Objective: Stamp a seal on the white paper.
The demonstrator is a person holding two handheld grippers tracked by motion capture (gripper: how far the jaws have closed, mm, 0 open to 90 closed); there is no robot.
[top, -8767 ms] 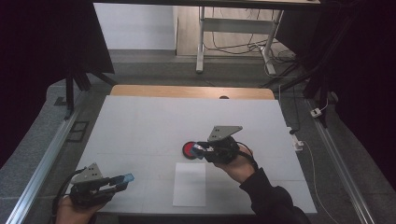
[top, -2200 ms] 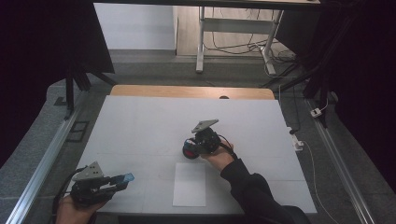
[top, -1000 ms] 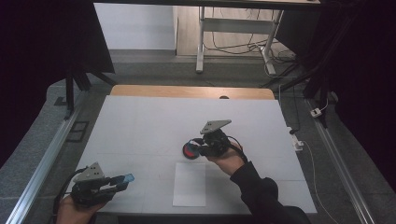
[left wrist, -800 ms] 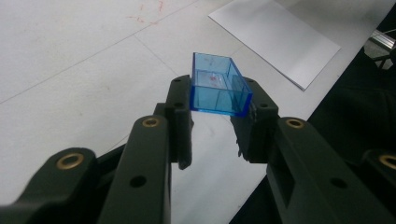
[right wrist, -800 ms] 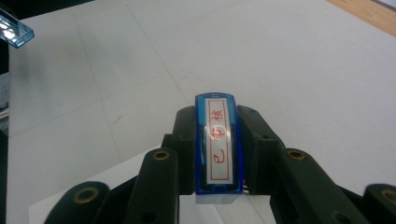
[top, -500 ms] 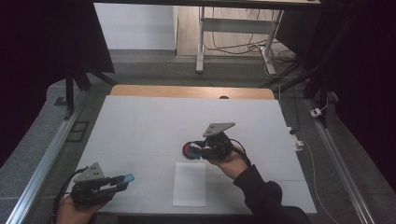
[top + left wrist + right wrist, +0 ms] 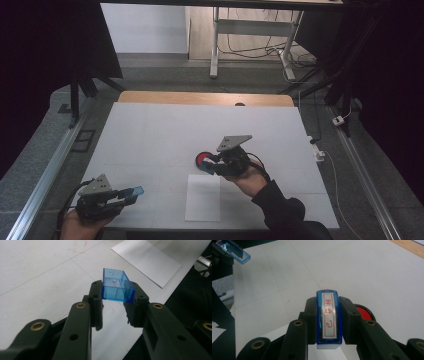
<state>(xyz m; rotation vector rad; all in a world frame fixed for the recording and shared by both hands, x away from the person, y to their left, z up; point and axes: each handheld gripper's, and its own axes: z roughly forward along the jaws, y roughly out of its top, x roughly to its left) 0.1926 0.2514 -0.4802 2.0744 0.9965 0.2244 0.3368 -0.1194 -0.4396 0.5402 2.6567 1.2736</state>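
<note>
Left gripper (image 7: 131, 192) at the worktop's (image 7: 150, 130) seven o'clock corner, jaws clamped on a clear blue stamp cap (image 7: 117, 285), open side up, hovering off the surface. White paper sheet (image 7: 203, 197) lies at six o'clock, between the two hands. Right gripper (image 7: 209, 165) near centre, jaws tight on a blue rectangular stamp (image 7: 329, 316), held just beside the round red ink pad (image 7: 203, 160), which sits at its nine o'clock. Risks, as I judge them: the stamp is pinched by its narrow sides, so pressing down off-square could twist it in the jaws and smear the print; the cap's slick plastic could slip free. The stamp's label carries red Chinese characters in a red frame; I cannot read them with certainty. No brand seen.
</note>
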